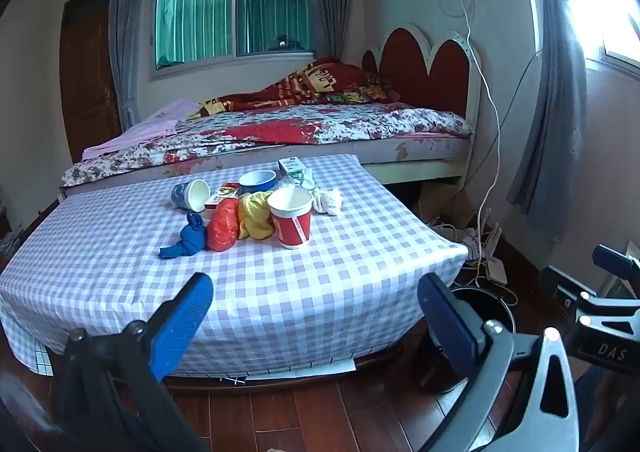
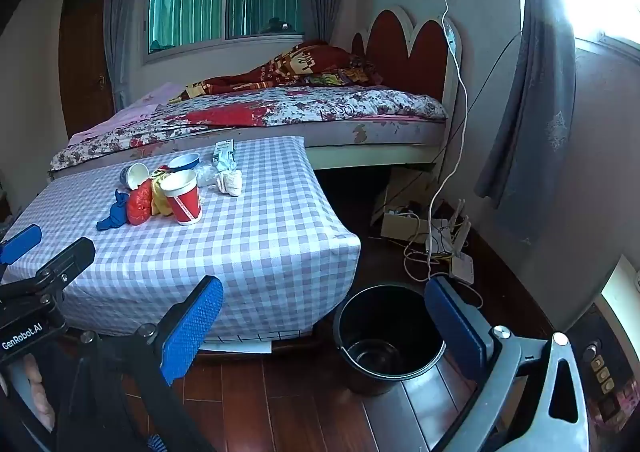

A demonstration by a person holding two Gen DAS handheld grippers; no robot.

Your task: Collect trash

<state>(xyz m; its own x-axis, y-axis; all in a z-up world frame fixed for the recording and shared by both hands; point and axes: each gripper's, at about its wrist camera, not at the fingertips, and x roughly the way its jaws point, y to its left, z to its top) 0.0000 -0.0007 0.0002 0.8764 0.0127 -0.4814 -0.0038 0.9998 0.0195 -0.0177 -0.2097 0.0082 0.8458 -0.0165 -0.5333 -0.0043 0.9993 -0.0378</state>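
My left hand-held gripper & right hand-held gripper both hung wide apart, nothing btwn. Red paper cup stood upright on desk; black bucket sat on floor.

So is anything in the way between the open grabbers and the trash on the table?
Nothing visible. Both the left gripper and right gripper are open and empty, and only bare checkered tablecloth lies before the red paper cup and crumpled bags. The black bucket on the floor beside the table is open too.
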